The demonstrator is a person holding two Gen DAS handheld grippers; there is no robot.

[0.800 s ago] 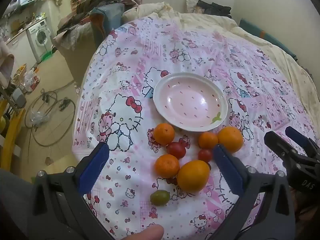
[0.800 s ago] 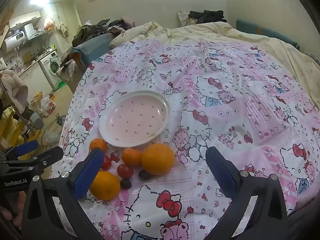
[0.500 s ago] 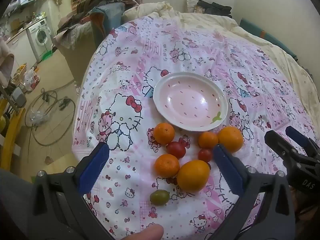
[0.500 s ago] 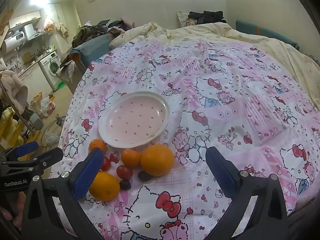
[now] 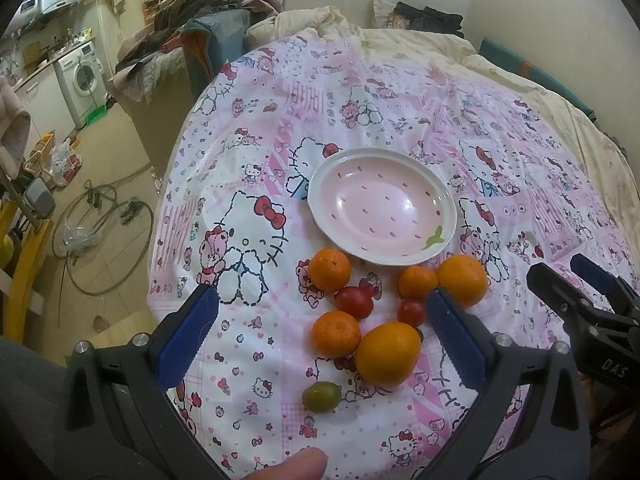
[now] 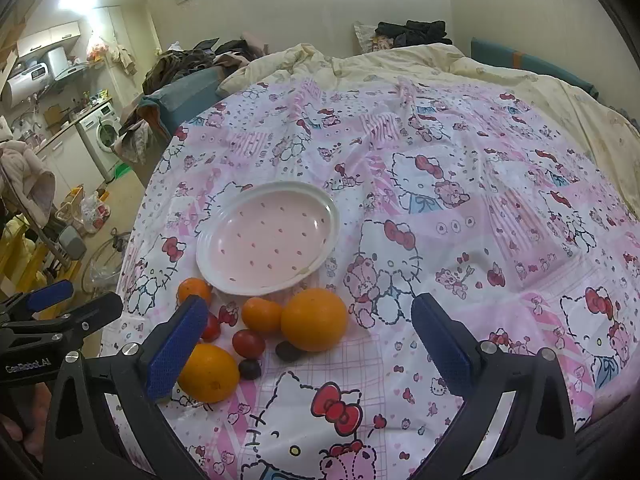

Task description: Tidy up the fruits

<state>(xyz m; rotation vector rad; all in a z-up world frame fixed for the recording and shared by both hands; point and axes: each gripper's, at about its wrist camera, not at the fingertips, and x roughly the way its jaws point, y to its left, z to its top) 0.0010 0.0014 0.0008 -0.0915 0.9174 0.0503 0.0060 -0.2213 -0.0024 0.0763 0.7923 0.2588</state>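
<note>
A pink plate (image 5: 382, 204) with nothing in it lies on the Hello Kitty sheet (image 5: 280, 128); it also shows in the right wrist view (image 6: 268, 236). Just in front of it lie several oranges, among them a big one (image 5: 387, 354) and another (image 6: 314, 318), two red tomatoes (image 5: 354, 302) (image 6: 249, 343), a green fruit (image 5: 321, 397) and two dark plums (image 6: 289, 351). My left gripper (image 5: 320, 326) is open and empty, hovering over the fruits. My right gripper (image 6: 306, 338) is open and empty, above the fruits' right side.
The sheet covers a bed with a cream duvet (image 6: 460, 76) at the back. The bed's left edge drops to a floor with hoses (image 5: 104, 236). A washing machine (image 5: 82, 78) and piled clothes (image 5: 192, 8) stand at the far left.
Both grippers have edged slightly; the fruits and plate have not moved.
</note>
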